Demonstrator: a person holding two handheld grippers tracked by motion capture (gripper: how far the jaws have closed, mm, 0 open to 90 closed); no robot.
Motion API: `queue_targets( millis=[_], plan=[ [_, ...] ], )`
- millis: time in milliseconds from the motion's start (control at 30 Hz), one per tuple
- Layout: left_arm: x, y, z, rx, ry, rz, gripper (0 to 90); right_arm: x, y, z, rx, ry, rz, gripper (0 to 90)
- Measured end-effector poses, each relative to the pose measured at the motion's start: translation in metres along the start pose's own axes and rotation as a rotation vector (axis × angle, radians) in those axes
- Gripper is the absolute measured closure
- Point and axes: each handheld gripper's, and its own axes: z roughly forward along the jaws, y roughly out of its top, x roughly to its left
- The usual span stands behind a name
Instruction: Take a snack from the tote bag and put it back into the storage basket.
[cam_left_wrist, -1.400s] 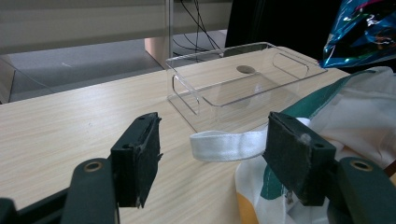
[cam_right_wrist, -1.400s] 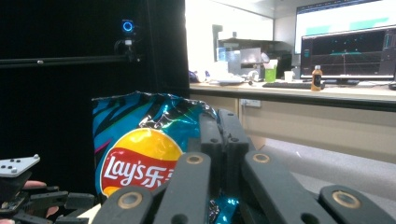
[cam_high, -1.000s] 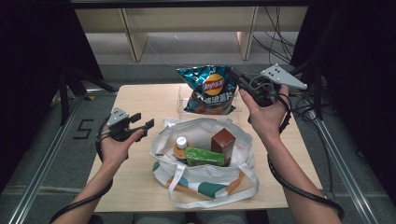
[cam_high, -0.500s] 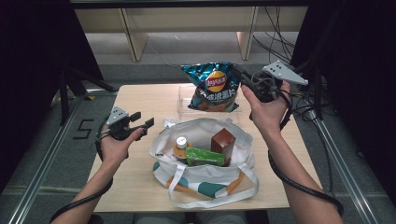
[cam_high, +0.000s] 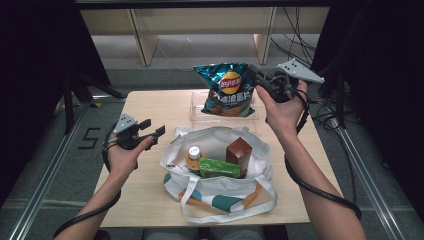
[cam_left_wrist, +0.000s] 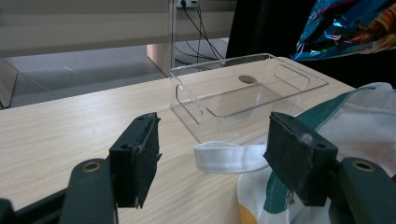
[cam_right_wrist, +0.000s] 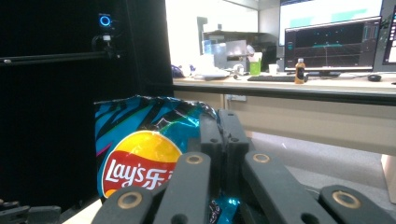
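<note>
The right gripper (cam_high: 256, 75) is clamped on the chip bag (cam_high: 229, 90), held above the clear tray (cam_high: 197, 107). Bagging remains: the tote bag (cam_high: 220, 175) apparently holds three items. The left gripper (cam_high: 152, 131) idles, jaws apart.

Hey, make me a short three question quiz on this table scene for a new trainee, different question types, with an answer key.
1. True or false: the right hand-held gripper is shut on the blue Lay's chip bag.
2. Multiple choice: where is the brown carton? A) in the clear plastic tray B) in the white fabric tote bag C) on the bare table
3. Fill in: the left hand-held gripper, near the tote bag's rim, has its jaws ____.

Key: 1 true; 2 B; 3 open
</note>
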Motion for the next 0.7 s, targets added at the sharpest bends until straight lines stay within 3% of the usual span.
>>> queue_targets(
  millis=[33,267,300,400,633,667,700],
  plan=[
    [0.001,0.000,0.002,-0.013,-0.013,0.021,33.9,-0.003,0.001,0.002,-0.002,-0.009,0.006,90.0],
    [-0.003,-0.001,0.004,0.005,-0.014,0.022,33.8,-0.008,-0.001,0.009,0.002,-0.015,0.009,90.0],
    [-0.003,-0.001,0.005,0.006,-0.018,0.043,33.8,-0.009,-0.002,0.012,0.003,-0.023,0.016,90.0],
    [-0.004,-0.001,0.004,0.002,-0.014,0.024,33.8,-0.010,-0.005,0.017,0.011,-0.028,0.037,90.0],
    [-0.002,0.000,0.003,0.000,-0.016,0.033,34.8,-0.013,-0.010,0.024,0.018,-0.048,0.034,90.0],
    [-0.003,0.000,0.003,0.003,-0.012,0.028,34.7,-0.012,-0.010,0.024,0.023,-0.055,0.058,90.0],
    [-0.003,0.000,0.003,0.000,-0.011,0.030,34.7,-0.014,-0.011,0.025,0.019,-0.048,0.035,90.0]
  ],
)
